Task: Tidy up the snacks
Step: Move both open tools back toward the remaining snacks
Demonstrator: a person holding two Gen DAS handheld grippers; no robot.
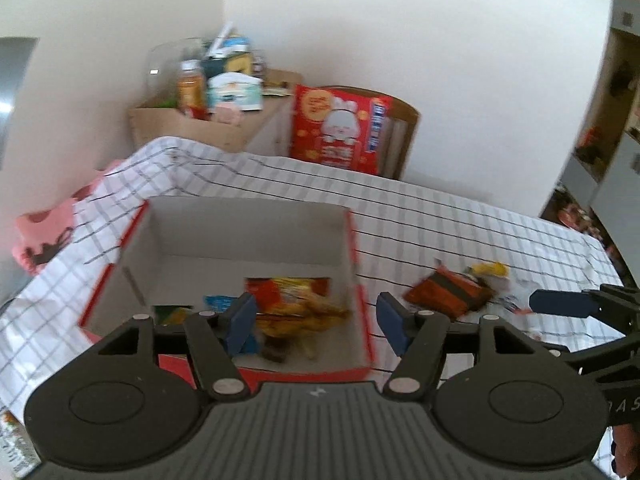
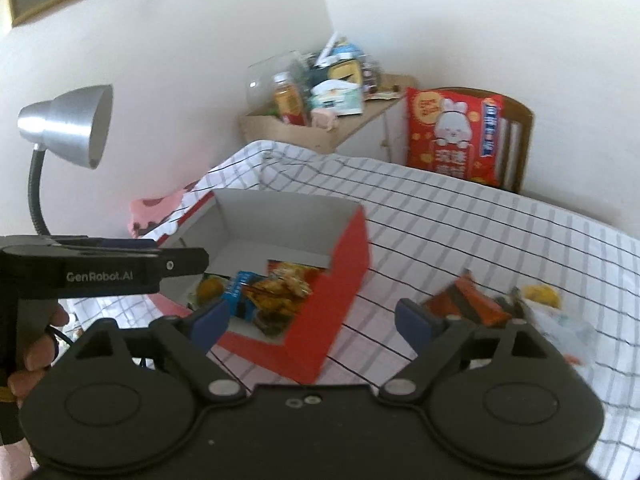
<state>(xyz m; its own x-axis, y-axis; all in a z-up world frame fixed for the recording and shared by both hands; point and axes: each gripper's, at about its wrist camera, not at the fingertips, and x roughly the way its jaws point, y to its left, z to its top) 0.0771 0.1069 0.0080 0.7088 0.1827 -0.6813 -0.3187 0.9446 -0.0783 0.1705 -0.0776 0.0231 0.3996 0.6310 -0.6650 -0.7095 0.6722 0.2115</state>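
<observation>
An open red cardboard box [image 1: 356, 240] [image 2: 344, 264] with a white inside stands on the checked tablecloth. Several snack packets [image 1: 296, 304] [image 2: 276, 288], yellow, blue and green, lie in it. An orange-brown snack packet [image 1: 448, 292] [image 2: 464, 300] and a yellow one [image 1: 490, 269] [image 2: 540, 294] lie loose on the cloth to the box's right. My left gripper [image 1: 316, 320] is open and empty above the box's near right corner. My right gripper [image 2: 312, 320] is open and empty, between the box and the loose packets; its fingers [image 1: 560, 304] show at the right of the left wrist view.
The checked tablecloth [image 1: 440, 208] [image 2: 460, 208] covers the table. A big red snack bag [image 1: 340, 128] [image 2: 452, 136] leans on a wooden chair behind it. A cluttered wooden shelf [image 1: 208, 120] [image 2: 304, 128] stands by the wall. A silver desk lamp [image 2: 68, 124] stands at the left.
</observation>
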